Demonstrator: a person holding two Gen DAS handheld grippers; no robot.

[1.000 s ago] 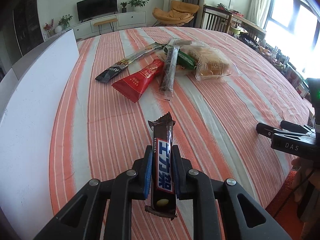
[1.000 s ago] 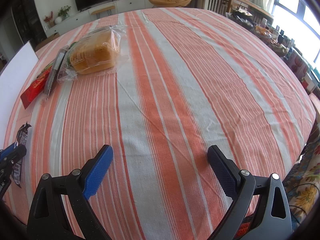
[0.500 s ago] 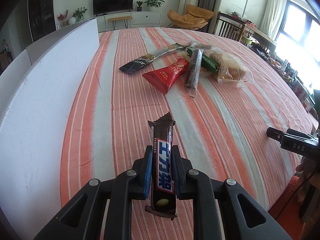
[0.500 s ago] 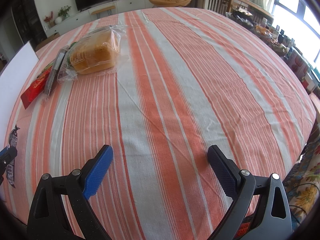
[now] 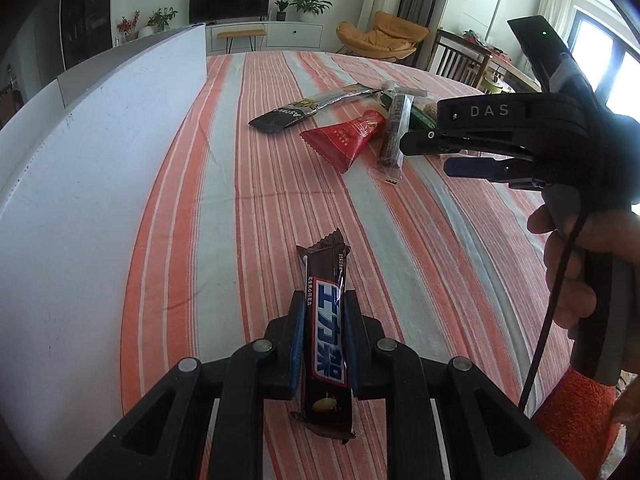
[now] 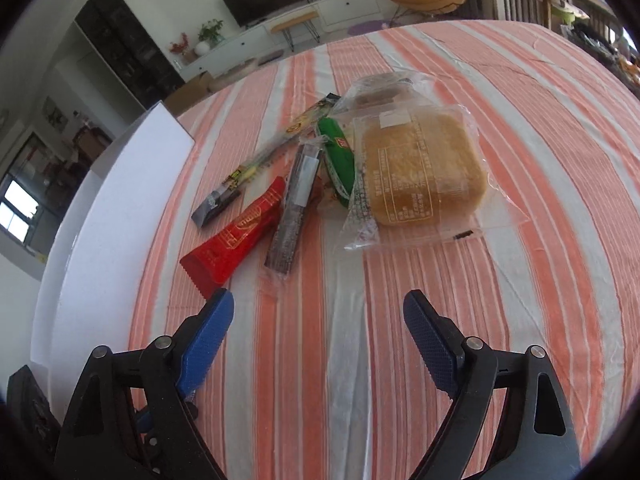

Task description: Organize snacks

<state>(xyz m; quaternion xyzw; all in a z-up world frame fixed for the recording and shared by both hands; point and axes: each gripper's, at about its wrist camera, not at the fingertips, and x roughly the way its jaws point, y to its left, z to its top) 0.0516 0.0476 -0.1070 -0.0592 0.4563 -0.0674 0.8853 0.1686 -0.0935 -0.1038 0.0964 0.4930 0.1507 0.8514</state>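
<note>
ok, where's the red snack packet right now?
Right wrist view: red packet lies left of centre on the striped cloth, between the white box and the dark bar.

green packet [image 6: 338, 156] partly hidden beneath bread bag [image 6: 420, 172]

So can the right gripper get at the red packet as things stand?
Probably yes. The right gripper is open with nothing between its jaws, which have just been closing, and the red packet lies just ahead, its near end uncovered on the striped cloth.

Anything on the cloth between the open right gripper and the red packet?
No; right wrist view shows only bare striped cloth between the right gripper and the red packet.
</note>
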